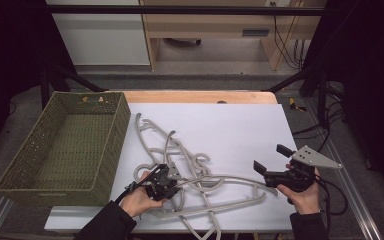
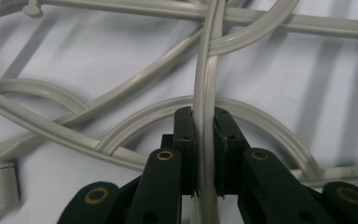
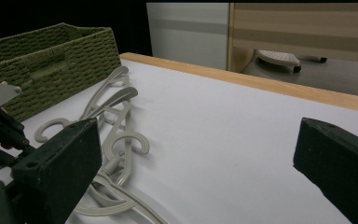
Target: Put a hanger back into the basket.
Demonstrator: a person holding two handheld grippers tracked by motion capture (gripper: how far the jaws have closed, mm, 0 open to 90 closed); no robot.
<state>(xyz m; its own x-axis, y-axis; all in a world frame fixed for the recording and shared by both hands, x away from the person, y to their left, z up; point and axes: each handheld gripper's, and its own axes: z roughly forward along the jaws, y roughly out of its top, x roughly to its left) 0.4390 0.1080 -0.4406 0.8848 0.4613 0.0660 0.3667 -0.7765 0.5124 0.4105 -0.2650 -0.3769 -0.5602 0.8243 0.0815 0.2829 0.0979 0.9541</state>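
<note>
Close up, the left gripper view shows the left gripper (image 2: pixel 204 154) with its two black jaws squeezed on a thin grey hanger (image 2: pixel 206 93) bar that runs straight up between them. More curved hanger bars cross under it on the white sheet (image 2: pixel 98 51). From the high view, the same gripper (image 1: pixel 162 181) sits low in a messy pile of hangers (image 1: pixel 190 170) near the front of the table. The right gripper (image 1: pixel 270 162) is held off to the side, jaws wide apart and holding nothing. Its own view shows the wide gap between its jaws and the pile beyond. Farther left stands a green basket (image 1: pixel 107 145), just beside the pile.
</note>
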